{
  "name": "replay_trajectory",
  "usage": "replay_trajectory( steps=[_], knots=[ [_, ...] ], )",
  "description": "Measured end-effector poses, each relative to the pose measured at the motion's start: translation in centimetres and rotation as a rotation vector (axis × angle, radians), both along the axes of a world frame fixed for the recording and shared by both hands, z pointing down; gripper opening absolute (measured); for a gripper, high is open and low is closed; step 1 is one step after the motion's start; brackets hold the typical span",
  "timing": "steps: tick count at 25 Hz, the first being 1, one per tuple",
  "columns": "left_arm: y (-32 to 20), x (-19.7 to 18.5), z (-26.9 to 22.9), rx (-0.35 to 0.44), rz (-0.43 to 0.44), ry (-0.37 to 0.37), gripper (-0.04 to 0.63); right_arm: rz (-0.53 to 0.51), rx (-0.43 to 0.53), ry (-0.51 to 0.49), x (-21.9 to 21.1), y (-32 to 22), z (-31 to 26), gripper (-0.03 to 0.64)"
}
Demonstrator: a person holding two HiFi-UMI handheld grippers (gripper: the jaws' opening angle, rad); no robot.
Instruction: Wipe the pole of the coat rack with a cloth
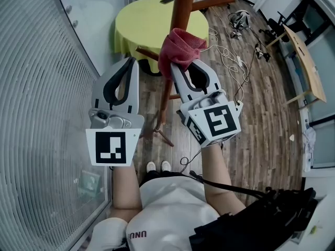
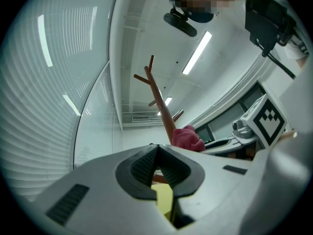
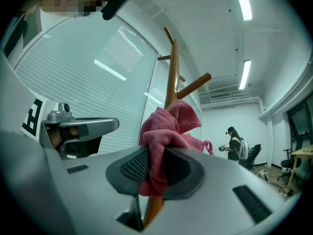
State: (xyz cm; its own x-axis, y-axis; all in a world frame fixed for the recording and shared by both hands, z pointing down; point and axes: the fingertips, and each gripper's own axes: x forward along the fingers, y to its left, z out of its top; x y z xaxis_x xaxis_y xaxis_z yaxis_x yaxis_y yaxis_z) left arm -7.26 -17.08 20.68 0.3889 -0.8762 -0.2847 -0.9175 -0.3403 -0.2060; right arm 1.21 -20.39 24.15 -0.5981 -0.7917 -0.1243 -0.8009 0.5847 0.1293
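Observation:
The brown wooden coat rack pole [image 1: 180,12] rises in the middle of the head view, with angled pegs [image 1: 212,3]. My right gripper [image 1: 177,63] is shut on a pink cloth [image 1: 179,47], and the cloth is pressed against the pole. In the right gripper view the cloth [image 3: 166,136] bunches between the jaws in front of the pole [image 3: 171,77]. My left gripper [image 1: 132,61] is shut with nothing in it, just left of the pole. In the left gripper view the pole [image 2: 159,102] and cloth [image 2: 187,138] show beyond the left gripper's [image 2: 156,148] tips.
A round table with a yellow cover [image 1: 144,22] stands behind the rack. A window with blinds [image 1: 36,88] runs along the left. Cables and gear [image 1: 238,25] lie on the wooden floor to the right. A person [image 3: 235,143] stands far across the room.

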Motion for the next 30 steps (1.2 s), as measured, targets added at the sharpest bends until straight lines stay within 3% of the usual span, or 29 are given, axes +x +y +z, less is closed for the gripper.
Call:
replay_trajectory(
  steps=[30],
  knots=[
    [-0.2, -0.6, 1.3, -0.038, -0.006, 0.008, 0.013, 0.016, -0.098, 0.027, -0.2, 0.3, 4.1, 0.074]
  ],
)
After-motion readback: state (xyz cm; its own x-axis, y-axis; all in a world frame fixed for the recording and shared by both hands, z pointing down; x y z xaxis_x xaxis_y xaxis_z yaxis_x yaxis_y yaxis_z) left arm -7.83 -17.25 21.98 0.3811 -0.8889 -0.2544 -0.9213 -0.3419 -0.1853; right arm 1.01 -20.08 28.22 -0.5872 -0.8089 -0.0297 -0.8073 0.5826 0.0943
